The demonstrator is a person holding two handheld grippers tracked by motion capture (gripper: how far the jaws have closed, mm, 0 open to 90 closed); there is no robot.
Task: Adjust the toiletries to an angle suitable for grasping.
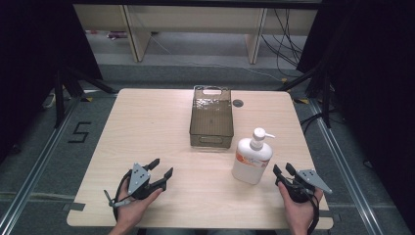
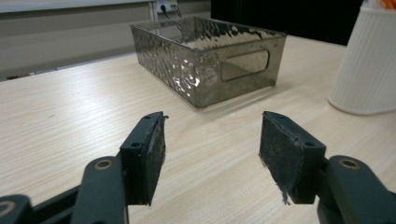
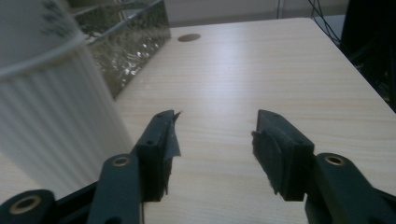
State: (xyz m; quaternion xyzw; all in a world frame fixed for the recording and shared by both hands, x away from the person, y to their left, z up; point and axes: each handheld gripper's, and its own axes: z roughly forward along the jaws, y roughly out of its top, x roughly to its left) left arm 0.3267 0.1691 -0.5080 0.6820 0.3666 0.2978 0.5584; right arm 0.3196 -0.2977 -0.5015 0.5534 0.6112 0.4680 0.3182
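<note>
A white pump bottle [image 1: 251, 157] with an orange label stands upright on the wooden table [image 1: 147, 127], just in front of the right corner of a smoky clear plastic bin [image 1: 211, 119]. My right gripper [image 1: 284, 170] rests low at the front right, open, with the ribbed bottle wall [image 3: 51, 112] close by its left jaw and nothing between the pads. My left gripper [image 1: 161, 169] lies at the front left, open and empty, pointing toward the bin [image 2: 210, 60]; the bottle's base [image 2: 366, 65] shows at the right edge of the left gripper view.
A dark round grommet [image 1: 238, 103] sits in the tabletop behind the bin, also the grommet [image 3: 189, 37] far off in the right gripper view. Black curtains and stands flank the table. Cables trail on the floor beyond the far edge.
</note>
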